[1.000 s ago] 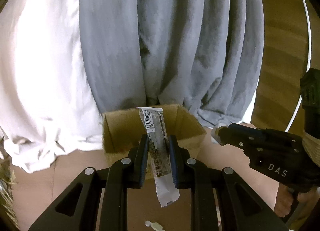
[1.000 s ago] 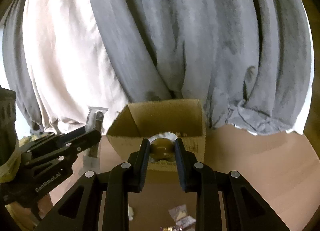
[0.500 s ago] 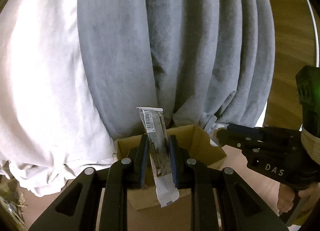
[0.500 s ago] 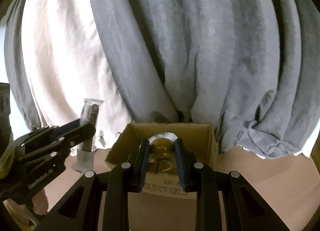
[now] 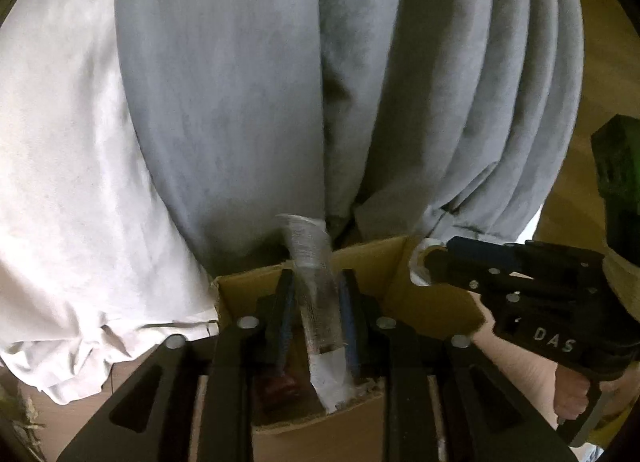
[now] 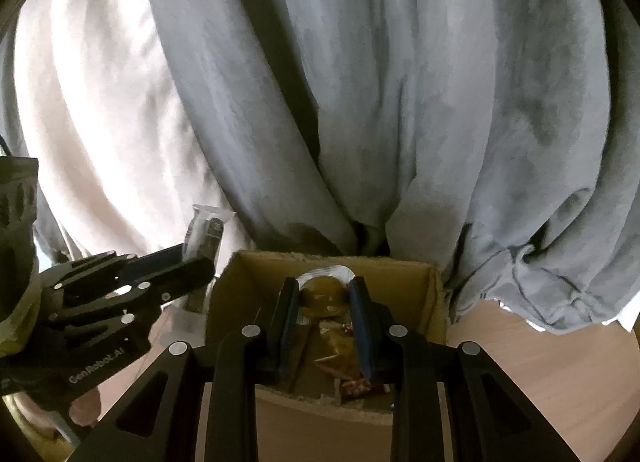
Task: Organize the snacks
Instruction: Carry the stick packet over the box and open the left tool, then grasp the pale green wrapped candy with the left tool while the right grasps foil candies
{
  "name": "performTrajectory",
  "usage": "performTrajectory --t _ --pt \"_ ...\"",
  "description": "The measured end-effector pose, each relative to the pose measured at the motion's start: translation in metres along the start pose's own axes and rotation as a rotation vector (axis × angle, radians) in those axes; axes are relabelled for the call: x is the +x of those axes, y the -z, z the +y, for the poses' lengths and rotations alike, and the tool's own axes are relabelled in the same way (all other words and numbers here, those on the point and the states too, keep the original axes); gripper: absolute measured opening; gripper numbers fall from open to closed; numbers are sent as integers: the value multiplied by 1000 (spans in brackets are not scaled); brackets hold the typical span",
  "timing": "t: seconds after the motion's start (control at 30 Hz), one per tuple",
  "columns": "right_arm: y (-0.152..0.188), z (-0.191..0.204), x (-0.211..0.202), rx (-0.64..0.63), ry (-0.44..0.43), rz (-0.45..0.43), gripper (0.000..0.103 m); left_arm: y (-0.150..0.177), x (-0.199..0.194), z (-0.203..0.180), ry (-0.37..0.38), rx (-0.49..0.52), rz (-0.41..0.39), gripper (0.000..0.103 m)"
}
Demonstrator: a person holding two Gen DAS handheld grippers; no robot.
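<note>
The box point(image 6: 434, 304) is matt brown cardboard with rough cut edges. Both the grey curtain point(image 5: 248, 102) and the white curtain point(image 5: 68, 182) are soft, matt cloth. The snack stick point(image 5: 316, 294) sits in clear glossy plastic wrap. The table point(image 6: 540, 378) looks like smooth wood.

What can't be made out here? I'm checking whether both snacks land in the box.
- Box floor: in the left wrist view, the left gripper hides most of the cardboard box.
- Stick snack: motion-blurred; print unreadable as the jaws open around it.
- Round snack: right wrist view, the right gripper fingers cover its sides.
- Wrappers in the box: too small to identify.
</note>
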State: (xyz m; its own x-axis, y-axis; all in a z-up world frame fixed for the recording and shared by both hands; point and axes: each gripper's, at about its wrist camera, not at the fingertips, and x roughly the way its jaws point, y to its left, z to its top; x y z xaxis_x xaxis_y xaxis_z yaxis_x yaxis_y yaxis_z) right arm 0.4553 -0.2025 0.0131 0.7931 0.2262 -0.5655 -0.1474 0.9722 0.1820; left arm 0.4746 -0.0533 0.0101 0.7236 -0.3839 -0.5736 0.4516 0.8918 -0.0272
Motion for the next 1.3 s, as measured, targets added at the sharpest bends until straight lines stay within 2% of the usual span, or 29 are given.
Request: performTrajectory --t 0.07,0.17,0.53,0.67,0.83,1.3 --pt "-1 -4 7 22 2 17 29 0 2 1 -39 0 -5 53" --pt "2 -8 10 41 27 31 38 6 -4 -1 -69 -1 -7 54" --pt "43 11 -39 -9 69 -14 38 49 -62 -21 -108 -13 -68 56" --pt "62 18 -56 -22 71 1 38 66 -81 -28 -110 -22 -79 57" --pt "92 22 -72 -48 99 27 38 100 -92 -36 -117 -37 -41 57" --pt "175 13 -77 38 122 215 38 184 -83 -53 -71 -61 187 57"
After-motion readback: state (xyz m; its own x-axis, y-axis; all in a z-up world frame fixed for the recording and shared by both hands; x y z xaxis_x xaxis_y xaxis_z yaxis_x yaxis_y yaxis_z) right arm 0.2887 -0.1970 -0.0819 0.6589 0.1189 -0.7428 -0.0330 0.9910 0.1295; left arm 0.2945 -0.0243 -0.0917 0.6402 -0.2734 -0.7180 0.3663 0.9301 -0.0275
